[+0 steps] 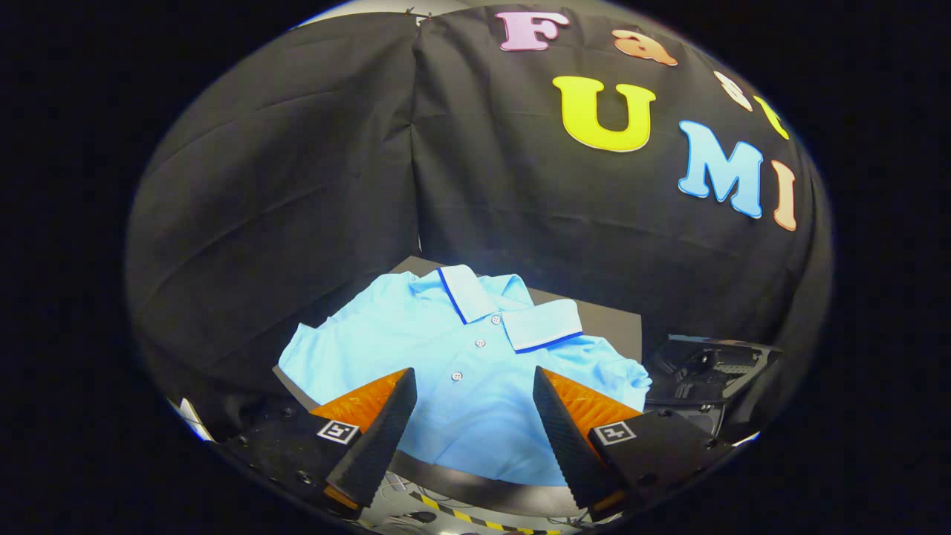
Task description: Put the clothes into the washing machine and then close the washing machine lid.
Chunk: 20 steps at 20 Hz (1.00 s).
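1. Claw [474, 386] fingers stand wide apart and grip nothing, poised over the near half of a light blue polo shirt [464, 371].
2. Each finger [375, 438] carries a small square marker tag on its body, and the shirt's lower front shows in the gap between the two tips.
3. Spread flat on a dark table [605, 319], the shirt lies face up with its collar [505, 305] pointing away from the claw, toward the booth's black cloth wall [297, 186].
4. Dark blue trim edges the collar, and three small buttons [479, 343] run down the placket toward the space between the fingers.
5. One short sleeve [312, 353] reaches out beyond the finger on one side; the other sleeve [624, 371] bunches just beyond the finger on the other side.
6. Next to the table on that bunched-sleeve side sits a dark, angular object [706, 364]; whether it is the washing machine cannot be told.
7. Below the shirt's hem, near the base of the fingers, a strip of yellow-and-black striped tape [475, 520] crosses a pale surface.
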Available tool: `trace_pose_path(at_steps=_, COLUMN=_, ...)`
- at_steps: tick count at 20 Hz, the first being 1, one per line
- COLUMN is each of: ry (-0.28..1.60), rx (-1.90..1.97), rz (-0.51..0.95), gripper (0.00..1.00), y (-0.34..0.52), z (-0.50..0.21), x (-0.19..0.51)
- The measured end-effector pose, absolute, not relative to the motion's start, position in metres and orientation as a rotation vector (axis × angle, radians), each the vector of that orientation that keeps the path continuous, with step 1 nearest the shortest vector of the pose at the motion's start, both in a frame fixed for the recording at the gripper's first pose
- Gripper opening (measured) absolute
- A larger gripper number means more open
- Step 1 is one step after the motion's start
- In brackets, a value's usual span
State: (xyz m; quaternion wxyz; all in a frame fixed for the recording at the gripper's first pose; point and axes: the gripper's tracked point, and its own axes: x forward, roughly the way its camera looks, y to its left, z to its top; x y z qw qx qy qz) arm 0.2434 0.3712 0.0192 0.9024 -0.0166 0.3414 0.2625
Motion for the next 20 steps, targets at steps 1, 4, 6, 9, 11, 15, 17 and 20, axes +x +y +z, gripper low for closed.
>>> trace_pose_path(at_steps=1, ry=0.726, rx=-0.032, rz=0.537, gripper=0.98, y=0.378, z=0.016, x=0.246)
trace_pose_path(at_steps=4, ry=0.765, rx=-0.094, rz=0.515, gripper=0.98, y=0.389, z=0.0, x=0.253)
trace_pose_path(at_steps=6, ry=0.789, rx=-0.145, rz=0.502, gripper=0.98, y=0.392, z=-0.013, x=0.255)
trace_pose_path(at_steps=9, ry=0.825, rx=-0.207, rz=0.504, gripper=0.98, y=0.394, z=-0.034, x=0.25)
trace_pose_path(at_steps=11, ry=0.815, rx=-0.186, rz=0.502, gripper=0.99, y=0.394, z=-0.036, x=0.252)
trace_pose_path(at_steps=15, ry=0.851, rx=-0.133, rz=0.586, gripper=0.88, y=0.406, z=-0.039, x=0.248)
trace_pose_path(at_steps=17, ry=0.843, rx=-0.166, rz=0.632, gripper=0.75, y=0.406, z=-0.037, x=0.248)
trace_pose_path(at_steps=20, ry=0.812, rx=-0.174, rz=0.579, gripper=0.06, y=0.406, z=-0.04, x=0.246)
